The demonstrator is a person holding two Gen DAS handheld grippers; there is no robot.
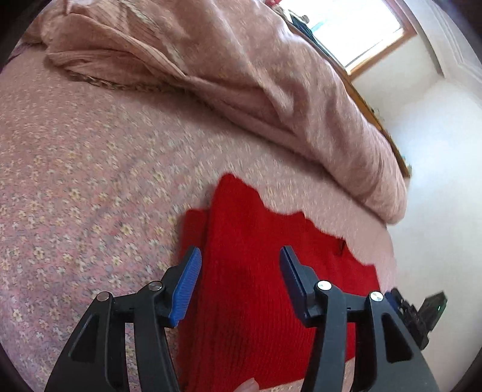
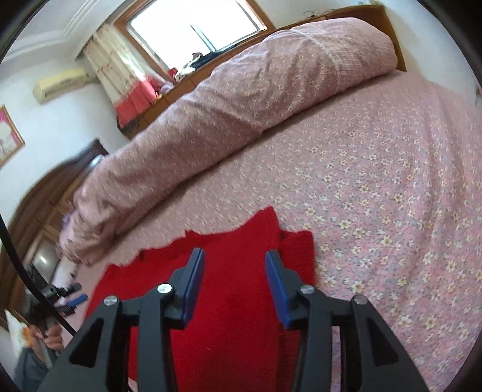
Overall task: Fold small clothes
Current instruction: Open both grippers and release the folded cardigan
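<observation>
- The red knitted garment point(image 1: 259, 271) lies flat on the bed's pink flowered sheet point(image 1: 75, 181), near the bed's edge, with its upper hem wavy and uneven.
- One part of the knit is doubled over along the side, so a narrower strip of red point(image 2: 296, 250) shows beside the main panel.
- The left tongs point(image 1: 239, 256) hang over the garment with their blue pads point(image 1: 188, 289) spread wide and nothing between them; whether they touch the knit I cannot tell.
- The right tongs point(image 2: 235, 256) are likewise over the red knit point(image 2: 229, 301), parted fairly wide and holding nothing.
- From the right wrist view, the other tool point(image 2: 70, 301) shows at the far left edge, beyond the garment's side.
- From the left wrist view, a dark piece of the right tool point(image 1: 415, 313) peeks in at the right, just past the garment's edge.
- A rolled pink flowered quilt point(image 2: 241, 105) lies along the far side of the bed, well apart from the garment.
- Behind it are a bright window point(image 2: 195, 24), a curtain point(image 2: 117, 69) and an air conditioner point(image 2: 57, 84) on the wall.
</observation>
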